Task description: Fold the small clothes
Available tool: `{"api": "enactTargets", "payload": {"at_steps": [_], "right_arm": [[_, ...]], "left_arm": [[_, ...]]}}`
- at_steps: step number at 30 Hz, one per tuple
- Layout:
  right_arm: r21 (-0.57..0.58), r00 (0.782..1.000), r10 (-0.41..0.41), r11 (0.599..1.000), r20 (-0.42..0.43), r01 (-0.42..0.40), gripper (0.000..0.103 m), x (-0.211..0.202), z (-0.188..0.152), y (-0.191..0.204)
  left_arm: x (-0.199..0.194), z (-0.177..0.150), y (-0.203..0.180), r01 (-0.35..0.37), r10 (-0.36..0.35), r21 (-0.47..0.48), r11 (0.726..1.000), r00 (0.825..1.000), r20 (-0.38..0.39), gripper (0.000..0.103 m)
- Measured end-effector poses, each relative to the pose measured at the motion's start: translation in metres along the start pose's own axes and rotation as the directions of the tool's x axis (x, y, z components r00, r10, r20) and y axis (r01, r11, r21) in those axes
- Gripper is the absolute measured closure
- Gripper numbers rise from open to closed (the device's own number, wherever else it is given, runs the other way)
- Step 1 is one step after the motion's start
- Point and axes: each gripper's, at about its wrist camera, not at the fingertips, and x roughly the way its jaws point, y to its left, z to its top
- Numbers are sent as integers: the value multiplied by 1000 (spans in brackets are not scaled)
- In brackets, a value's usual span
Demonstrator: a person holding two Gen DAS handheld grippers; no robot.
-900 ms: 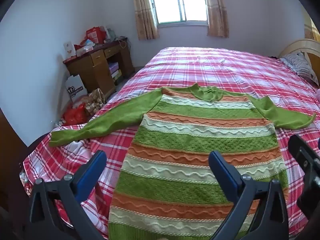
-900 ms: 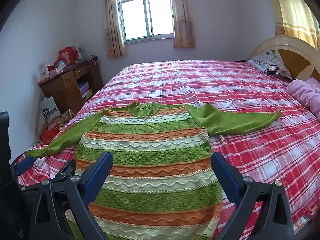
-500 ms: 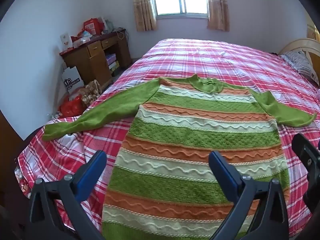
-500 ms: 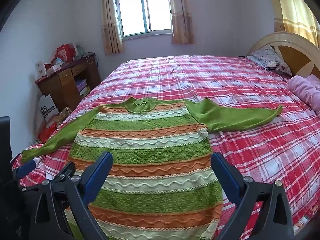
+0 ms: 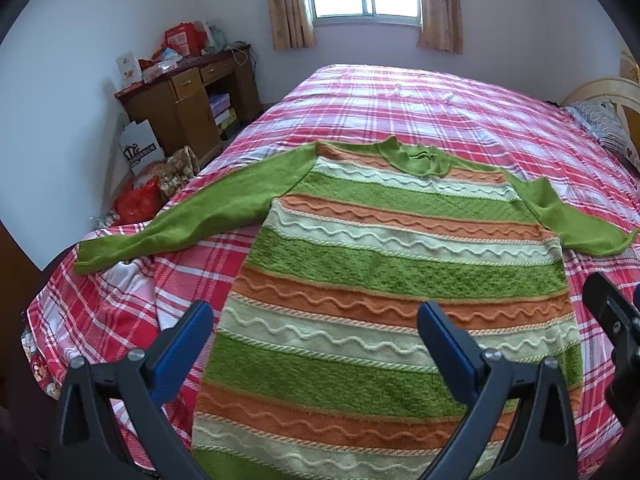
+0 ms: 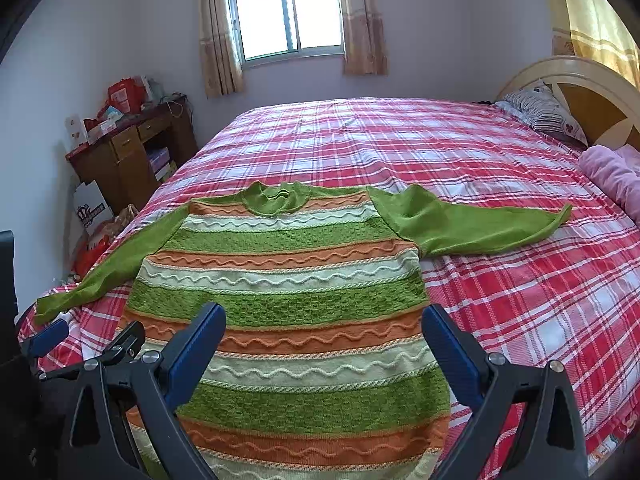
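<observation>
- We stand at the very start of the fold: the sweater lies flat and face up on the bed, both sleeves spread out sideways, nothing yet turned over.
- Left tongs hang above the lower body of the sweater, jaws spread wide, nothing between them. The left one sits over the garment's left edge and the plaid cover, the right one over the striped knit.
- Right tongs likewise wide apart and empty, hovering over the lower stripes; the sweater's right side seam runs just inside the right jaw.
- The hem lies beneath and behind both tongs, partly hidden by their black frames; the collar is far ahead of them.
- Left sleeve reaches out ahead-left of the left tongs toward the bed's corner; right sleeve stretches ahead-right of the right tongs.
- Our judgement of the next move: each set of tongs must go out to its own sleeve or shoulder, pinch the cloth and bring it across the body.
- Material: thick, soft knit. Body in bands of green, orange and cream, with raised wavy cords and twisted rope lines; green bands look nubbly. Sleeves plain green, smoother, limp.
- Such bulk should pinch easily but may drag the layer below.
- Bed cover is thin red-and-white plaid, rumpled near the left corner.
</observation>
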Motion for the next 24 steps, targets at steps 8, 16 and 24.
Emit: {"api": "enactTargets", "payload": {"at_steps": [8,16,24], "right_arm": [[-7,1000,-6,1000,-18,6,4,10,3,3],[-1,999,-1,1000,-36,1,4,17,2,2],[-7,1000,-3,1000,-31,3,4,13,-1,3]], "left_arm": [[8,2,-2,5,-5,-7,1000,1000,-19,0],[10,1,-4,10,-10,0,1000,1000,-26,0],[4,0,-4,14,-14,-5,1000,1000,-17,0]]}}
